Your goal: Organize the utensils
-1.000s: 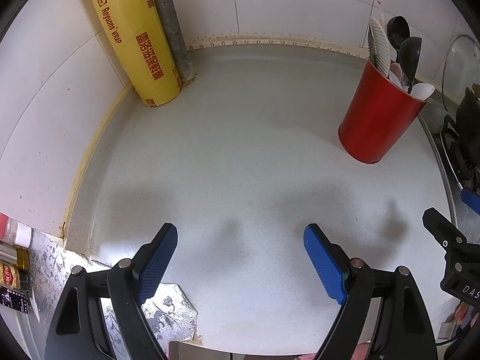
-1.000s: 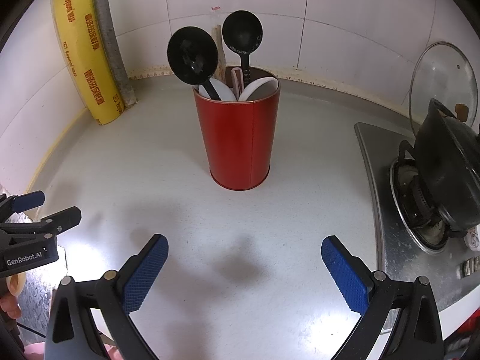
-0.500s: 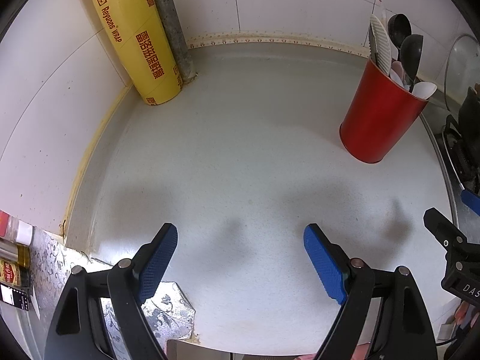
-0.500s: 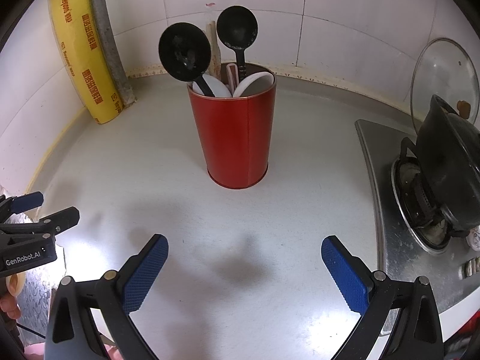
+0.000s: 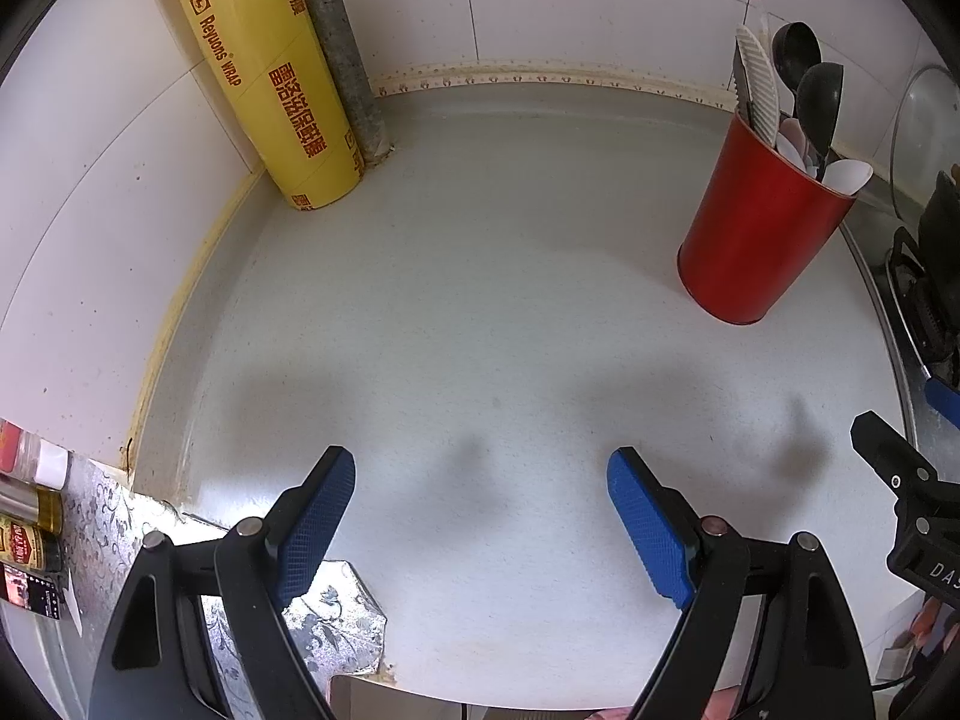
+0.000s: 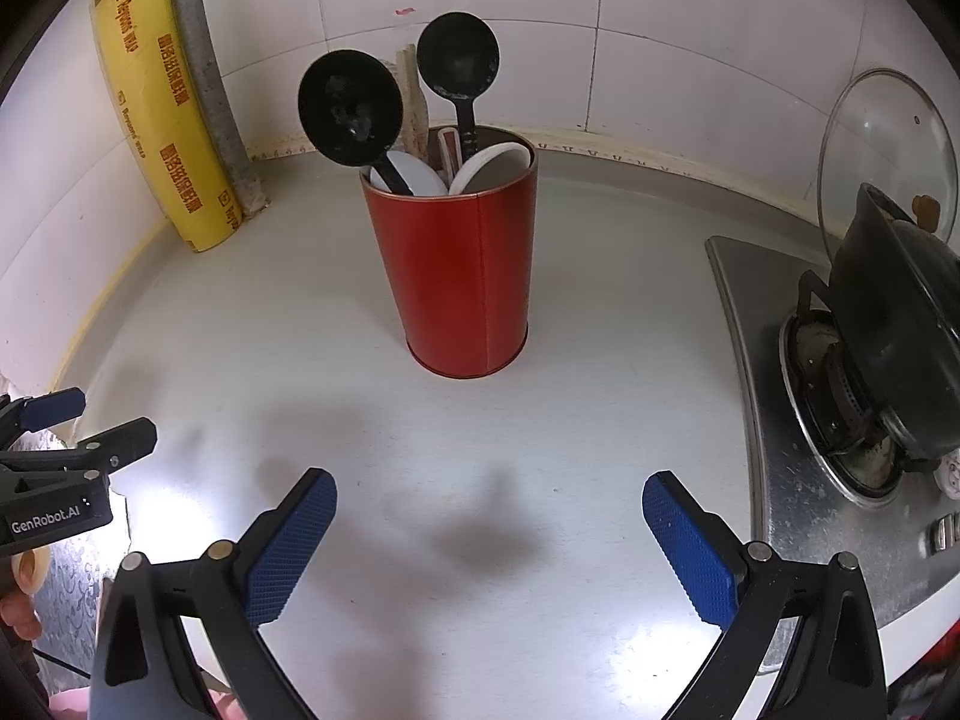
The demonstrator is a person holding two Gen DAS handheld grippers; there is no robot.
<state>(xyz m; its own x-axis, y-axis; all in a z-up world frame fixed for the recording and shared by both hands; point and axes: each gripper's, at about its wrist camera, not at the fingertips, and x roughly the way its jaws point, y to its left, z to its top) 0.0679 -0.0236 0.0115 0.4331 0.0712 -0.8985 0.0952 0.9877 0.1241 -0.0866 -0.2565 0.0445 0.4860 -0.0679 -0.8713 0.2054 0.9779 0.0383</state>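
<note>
the red holder (image 6: 459, 276) stands upright on the pale speckled counter (image 5: 468, 312), and most of what it carries is hidden inside it: only the heads of two black ladles (image 6: 351, 108) rise above the rim, with white spoon bowls (image 6: 489, 165) and a ribbed pale utensil (image 5: 757, 84) beside them — their handles cannot be seen. behind the holder and off to its left, a yellow roll of wrap (image 5: 264, 72) leans into the tiled corner against a grey pipe (image 5: 336, 42), its top cut off by the frame. to the holder's right a steel hob (image 6: 798, 450) carries a dark pot (image 6: 906, 324), partly out of frame, with a glass lid (image 6: 882, 144) propped against the wall tiles. small jars (image 5: 27, 504) sit at the edge, well left of the holder and hard to read.

the left gripper (image 5: 480, 516) hovers over bare counter, jaws spread wide with nothing between them, the holder well ahead and to its right. the right gripper (image 6: 489, 540) has its jaws spread too — empty, the holder straight ahead.
</note>
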